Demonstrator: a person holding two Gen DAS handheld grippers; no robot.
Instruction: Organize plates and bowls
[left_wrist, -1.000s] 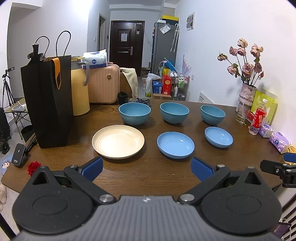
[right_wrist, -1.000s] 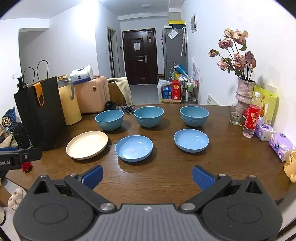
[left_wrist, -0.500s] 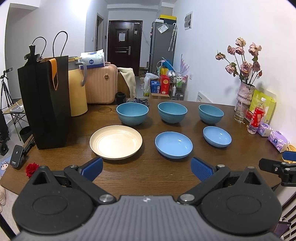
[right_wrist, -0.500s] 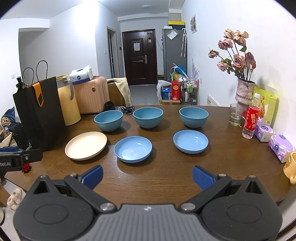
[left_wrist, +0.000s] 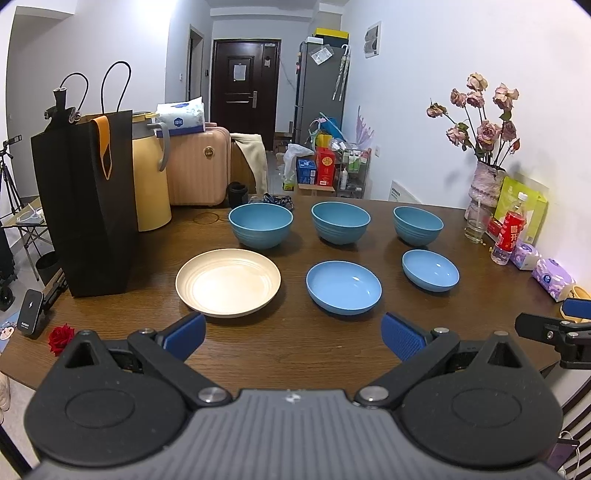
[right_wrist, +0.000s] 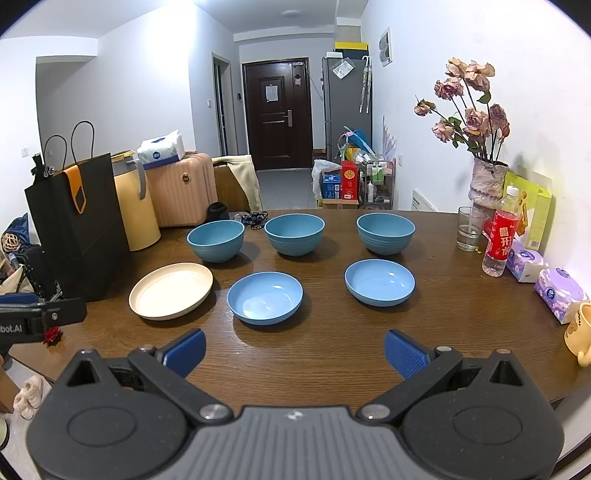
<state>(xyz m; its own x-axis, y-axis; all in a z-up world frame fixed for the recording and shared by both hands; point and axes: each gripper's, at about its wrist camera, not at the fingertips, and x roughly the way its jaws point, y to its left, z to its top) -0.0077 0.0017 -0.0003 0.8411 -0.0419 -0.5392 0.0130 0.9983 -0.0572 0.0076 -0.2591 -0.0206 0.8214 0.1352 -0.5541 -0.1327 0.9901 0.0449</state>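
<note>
On the far left of the table (left_wrist: 295, 354) stands a black bag (left_wrist: 86, 206), upright, with a yellow jug (left_wrist: 151, 173) just behind it and a pink suitcase (left_wrist: 197, 166) beyond the table edge. A red rose (left_wrist: 59, 338) lies at the near left edge. Right of the bag, in the near row, sits a cream plate (left_wrist: 228, 282), apart from its neighbours. Behind it, in the far row, is the left bowl (left_wrist: 260, 226), deep and blue. Next in the near row comes the middle dish (left_wrist: 343, 287), shallow and blue, with the middle bowl (left_wrist: 340, 222) behind it. Further right lies the right dish (left_wrist: 430, 270), also shallow and blue, and behind it the right bowl (left_wrist: 418, 225). All six pieces stand singly, none stacked and none touching. Along the right edge are a glass (right_wrist: 470, 229), a vase (right_wrist: 485, 181) of dried roses, a red-labelled bottle (right_wrist: 500, 240), tissue packs (right_wrist: 559, 291) and, nearest, a yellow mug (right_wrist: 580, 330). The left gripper (left_wrist: 293, 332) hovers over the near edge, in front of the gap between the plate and the middle dish, its blue pads spread wide with nothing between them. The right gripper (right_wrist: 294, 352) hovers likewise in front of the two blue dishes, its pads also spread wide and empty.
</note>
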